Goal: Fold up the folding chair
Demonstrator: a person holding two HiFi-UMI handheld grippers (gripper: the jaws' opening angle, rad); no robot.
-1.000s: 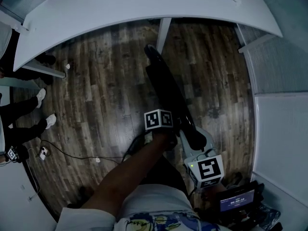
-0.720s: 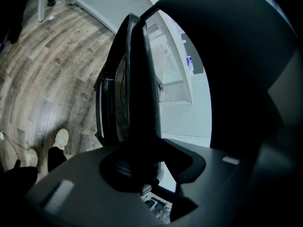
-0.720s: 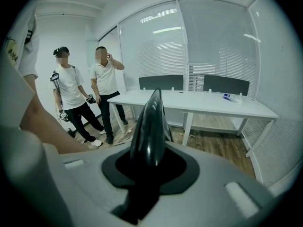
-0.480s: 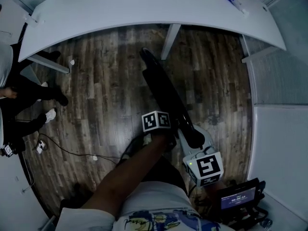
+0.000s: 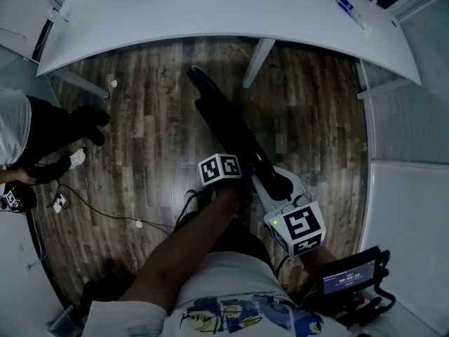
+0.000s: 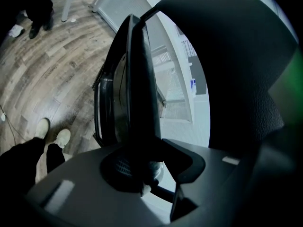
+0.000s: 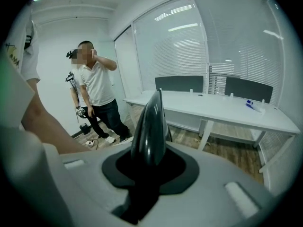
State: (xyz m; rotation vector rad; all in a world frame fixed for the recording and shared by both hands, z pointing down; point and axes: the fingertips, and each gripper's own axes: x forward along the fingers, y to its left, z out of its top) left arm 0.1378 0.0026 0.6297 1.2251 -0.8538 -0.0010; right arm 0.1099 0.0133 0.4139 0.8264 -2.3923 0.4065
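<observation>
Most of it looks done. Over the wood floor (image 5: 140,139), short of the white bench (image 5: 175,12), the chair (image 5: 235,132) reads from above as one flat dark slab slanting away from the person. Left gripper (image 6: 139,167) and right gripper (image 7: 142,174) both have its near end, fingers (image 7: 227,193) part closed, clamped on the thin edge. Can't tell if the far end touches the floor. My guess at what's left: stow it or lean it somewhere.

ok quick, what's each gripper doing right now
Left gripper: jaws closed on the folding chair.
Right gripper: jaws closed on the folding chair as well.
</observation>
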